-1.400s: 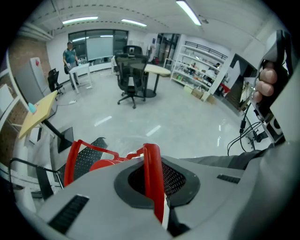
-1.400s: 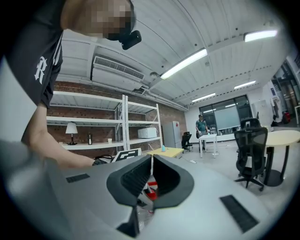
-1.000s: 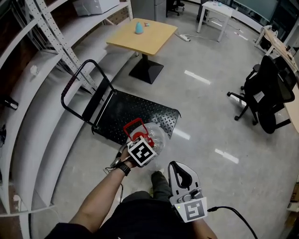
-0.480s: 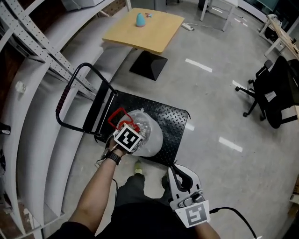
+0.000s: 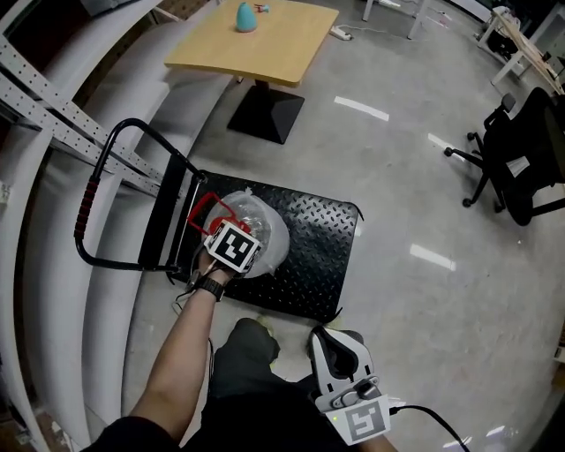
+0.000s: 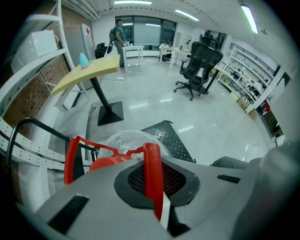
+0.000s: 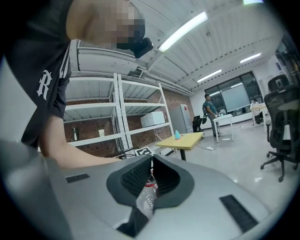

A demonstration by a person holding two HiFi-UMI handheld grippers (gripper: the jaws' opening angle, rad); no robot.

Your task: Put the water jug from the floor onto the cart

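Note:
A clear water jug [image 5: 265, 231] with a red cap and a red carry handle [image 5: 201, 214] hangs over the left part of the black cart deck [image 5: 313, 256], close to the cart's push handle [image 5: 88, 203]. My left gripper [image 5: 231, 245] points steeply down and is shut on the red handle [image 6: 151, 168], which runs between its jaws. Whether the jug [image 6: 124, 140] rests on the deck I cannot tell. My right gripper [image 5: 334, 353] is held level near my body, in front of the cart, shut with nothing in it. Through its slit the jug [image 7: 146, 197] shows far off.
A wooden table [image 5: 256, 40] on a black foot stands beyond the cart, with a teal object [image 5: 244, 16] on it. White shelving [image 5: 44, 97] curves along the left. A black office chair [image 5: 530, 159] is at the right. My leg [image 5: 243, 353] is just in front of the cart.
My left gripper carried the jug from the cart's near edge over the deck toward the push handle, and lower. My right gripper dropped toward the bottom of the head view.

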